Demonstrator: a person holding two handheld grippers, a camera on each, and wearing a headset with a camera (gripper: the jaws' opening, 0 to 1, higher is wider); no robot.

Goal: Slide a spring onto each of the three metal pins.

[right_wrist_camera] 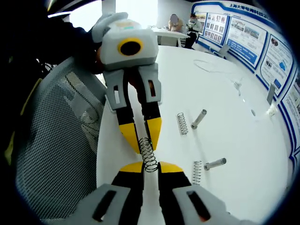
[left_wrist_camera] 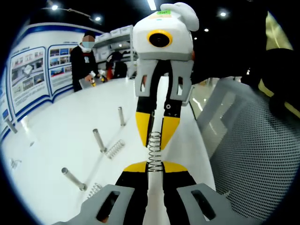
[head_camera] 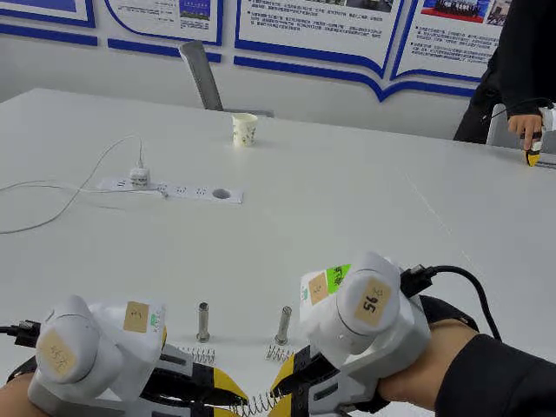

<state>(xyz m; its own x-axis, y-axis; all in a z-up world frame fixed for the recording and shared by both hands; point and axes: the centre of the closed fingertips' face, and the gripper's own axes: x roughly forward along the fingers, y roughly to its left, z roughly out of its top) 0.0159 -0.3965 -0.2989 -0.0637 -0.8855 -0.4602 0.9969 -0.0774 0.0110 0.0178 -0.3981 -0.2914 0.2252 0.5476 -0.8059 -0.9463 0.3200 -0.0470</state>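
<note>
Pinched at both ends, one spring [head_camera: 256, 403] is held stretched at the near table edge. The left gripper [head_camera: 228, 393] is closed narrowly on one end and the right gripper [head_camera: 282, 393] on the other, their tips partly cut off in the head view. Just beyond, two loose springs [head_camera: 201, 354] lie in front of two upright pins [head_camera: 203, 321]. A third pin [left_wrist_camera: 73, 178] is made out in the left gripper view. Farther off, a power strip [head_camera: 169, 188] and a paper cup [head_camera: 245, 129] are seen.

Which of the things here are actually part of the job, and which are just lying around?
Job: three pins, two loose springs, held spring, left gripper, right gripper.
Lying about: paper cup, power strip, chair.
</note>
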